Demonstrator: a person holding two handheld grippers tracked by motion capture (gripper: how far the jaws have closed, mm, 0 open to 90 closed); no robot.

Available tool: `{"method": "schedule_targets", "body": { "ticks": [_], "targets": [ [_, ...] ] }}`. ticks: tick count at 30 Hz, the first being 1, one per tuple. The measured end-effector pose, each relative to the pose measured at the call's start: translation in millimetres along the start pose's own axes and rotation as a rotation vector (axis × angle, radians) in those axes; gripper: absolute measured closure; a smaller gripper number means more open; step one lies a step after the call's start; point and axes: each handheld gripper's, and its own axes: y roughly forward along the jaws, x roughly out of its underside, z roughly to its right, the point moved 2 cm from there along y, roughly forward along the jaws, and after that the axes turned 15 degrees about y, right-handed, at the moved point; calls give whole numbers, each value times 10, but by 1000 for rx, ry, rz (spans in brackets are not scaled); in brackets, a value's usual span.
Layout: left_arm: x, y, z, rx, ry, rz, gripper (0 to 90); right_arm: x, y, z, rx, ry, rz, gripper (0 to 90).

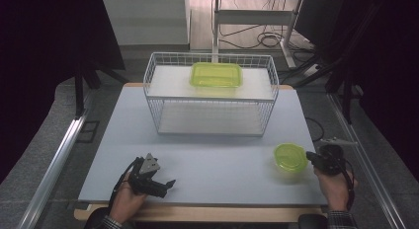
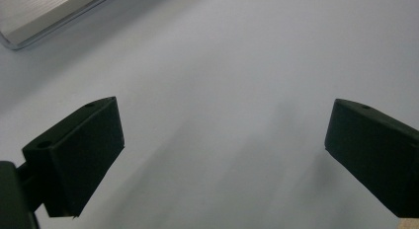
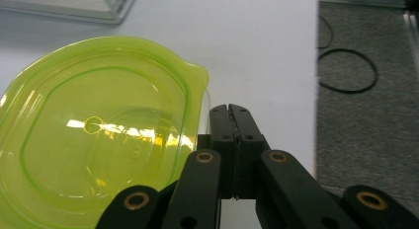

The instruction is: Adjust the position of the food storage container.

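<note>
left gripper (image 1: 168, 183): jaws held wide apart over bare table (image 1: 207, 155) | right gripper (image 3: 230, 109): jaws pressed together, round green container (image 3: 94, 130) seen just left

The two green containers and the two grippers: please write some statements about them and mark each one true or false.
1. The rectangular green container sits on the upper shelf of the white wire rack. True.
2. The round green container lies inside the rack. False: it lies on the table, near the right gripper.
3. The left gripper has its jaws wide apart with nothing between them. True.
4. The right gripper's jaws are wide open. False: they are pressed together, beside the round container's rim.
</note>
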Motion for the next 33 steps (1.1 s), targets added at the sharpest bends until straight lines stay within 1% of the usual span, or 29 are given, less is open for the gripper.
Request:
{"method": "schedule_targets", "body": {
  "ticks": [7, 10, 13, 14, 16, 18, 20, 22, 25, 30, 33],
  "targets": [
    [-1, 2, 2, 0, 1, -1, 14, 43, 37, -207, -54, -11, -30, 890],
    [-1, 5, 4, 1, 1, -2, 15, 66, 56, -307, -84, -14, -45, 890],
    [-2, 7, 6, 3, 4, -4, 15, 95, 77, -422, -131, -17, -68, 889],
    [-2, 7, 6, 3, 4, -5, 15, 104, 87, -461, -146, -26, -71, 889],
    [-2, 6, 6, 2, 4, -4, 15, 116, 86, -509, -160, -39, -83, 887],
    [-1, 5, 4, 1, 2, -3, 15, 120, 74, -509, -156, -42, -76, 886],
    [-1, 5, 4, 1, 1, -3, 15, 126, 61, -468, -143, -36, -69, 887],
    [-1, 7, 4, 2, 2, -4, 15, 165, 66, -435, -129, -30, -82, 887],
    [-1, 8, 5, 1, 2, -5, 15, 233, 79, -424, -136, -26, -111, 887],
    [0, 11, 5, -1, 2, -7, 15, 328, 115, -501, -175, -32, -142, 888],
    [0, 11, 4, -1, 2, -7, 15, 374, 140, -554, -206, -27, -164, 888]
  ]
}}
